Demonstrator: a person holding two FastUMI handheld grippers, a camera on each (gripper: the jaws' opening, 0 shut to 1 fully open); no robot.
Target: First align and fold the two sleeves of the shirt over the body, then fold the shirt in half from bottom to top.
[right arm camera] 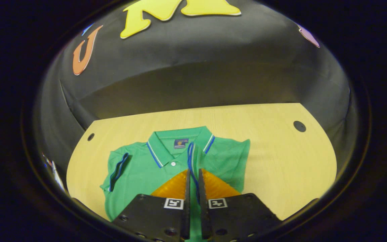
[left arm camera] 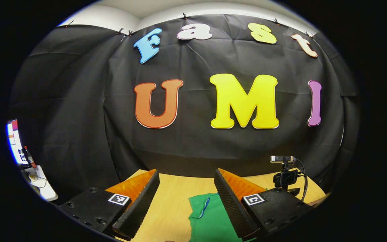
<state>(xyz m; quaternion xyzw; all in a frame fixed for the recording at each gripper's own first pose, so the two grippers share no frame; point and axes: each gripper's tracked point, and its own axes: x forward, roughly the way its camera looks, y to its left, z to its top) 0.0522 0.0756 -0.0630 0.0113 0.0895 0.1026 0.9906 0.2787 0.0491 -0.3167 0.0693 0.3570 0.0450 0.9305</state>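
The right gripper (right arm camera: 193,174) pinches the blue-trimmed sleeve cuff (right arm camera: 190,158) of the green cotton polo shirt (right arm camera: 139,171), whose body runs straight ahead toward the collar. The left gripper (left arm camera: 186,188) stands open, the shirt's edge just ahead between its fingers.

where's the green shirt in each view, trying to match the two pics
Left gripper view: the green shirt shows at the bottom centre, between the open fingers.
Right gripper view: it lies flat across the lower centre, collar towards the wall, with the right gripper pinching a blue-trimmed sleeve edge over the body.
Shared landmark: the wooden table beneath it.
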